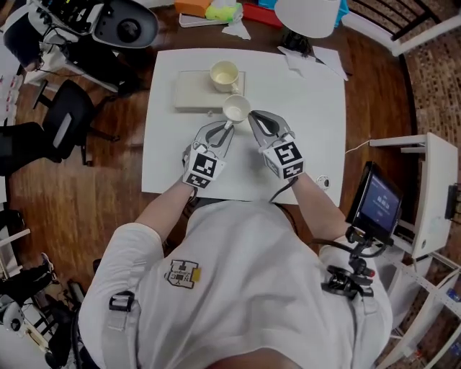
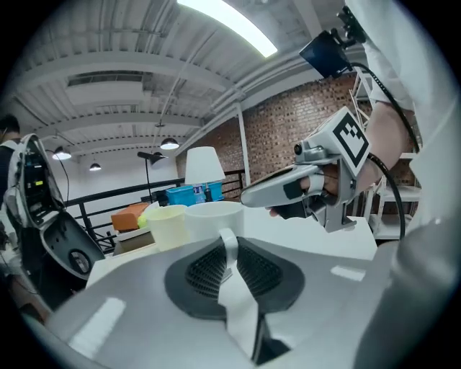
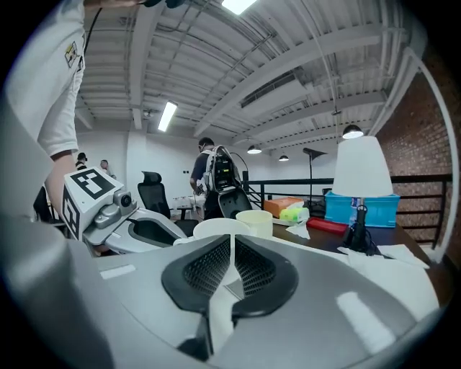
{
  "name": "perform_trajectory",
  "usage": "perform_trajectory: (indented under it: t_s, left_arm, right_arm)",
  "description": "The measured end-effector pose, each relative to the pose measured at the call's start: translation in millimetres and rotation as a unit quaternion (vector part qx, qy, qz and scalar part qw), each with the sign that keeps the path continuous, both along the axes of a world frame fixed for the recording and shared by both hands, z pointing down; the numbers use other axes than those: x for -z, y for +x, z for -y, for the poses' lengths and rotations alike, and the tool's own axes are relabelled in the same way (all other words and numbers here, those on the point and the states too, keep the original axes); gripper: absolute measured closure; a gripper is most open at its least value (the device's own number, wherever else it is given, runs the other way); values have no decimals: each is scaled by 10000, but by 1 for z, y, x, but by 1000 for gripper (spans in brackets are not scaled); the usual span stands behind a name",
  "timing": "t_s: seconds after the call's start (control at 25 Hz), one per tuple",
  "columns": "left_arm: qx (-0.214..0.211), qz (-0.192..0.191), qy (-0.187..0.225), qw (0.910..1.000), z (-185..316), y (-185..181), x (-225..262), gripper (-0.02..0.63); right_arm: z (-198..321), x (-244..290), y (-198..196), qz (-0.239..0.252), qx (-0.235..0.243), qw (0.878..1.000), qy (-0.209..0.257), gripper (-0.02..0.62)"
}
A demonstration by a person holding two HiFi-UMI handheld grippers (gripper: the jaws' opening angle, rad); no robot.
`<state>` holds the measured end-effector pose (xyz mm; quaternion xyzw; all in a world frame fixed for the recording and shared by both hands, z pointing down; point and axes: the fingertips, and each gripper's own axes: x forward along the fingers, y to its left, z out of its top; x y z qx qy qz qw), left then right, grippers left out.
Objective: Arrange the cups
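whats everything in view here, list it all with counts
white cup: 1, white, held at the tray's near right corner
cream cup: 1, pale yellow, on the tray
tray: 1, beige, table's far left
table: 1, white, centre
lamp: 1, white shade, beyond the table
screen: 1, dark, right of the table
left gripper: 1, grey, shut on the white cup's handle
right gripper: 1, grey, apparently pinching the white cup's rim

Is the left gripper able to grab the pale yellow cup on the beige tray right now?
Probably not yet: the left gripper is shut on the handle of the white ceramic cup. The pale yellow cup stands close behind it on the beige tray, uncovered.
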<state>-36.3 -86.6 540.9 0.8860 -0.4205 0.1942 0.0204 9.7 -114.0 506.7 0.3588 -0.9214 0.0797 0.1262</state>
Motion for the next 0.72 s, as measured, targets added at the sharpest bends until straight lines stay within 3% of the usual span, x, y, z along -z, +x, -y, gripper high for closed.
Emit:
perform_trajectory:
  t_s: [0.4,0.72]
  left_arm:
    - [508,-89,273,9983,32,-90,25,566]
    - [604,-212,215,9977,80,-142,11,566]
  right_arm:
    - [35,26,-94,-138,188,9991,354,583]
    - [85,12,-149,-402,-153,9989,192,585]
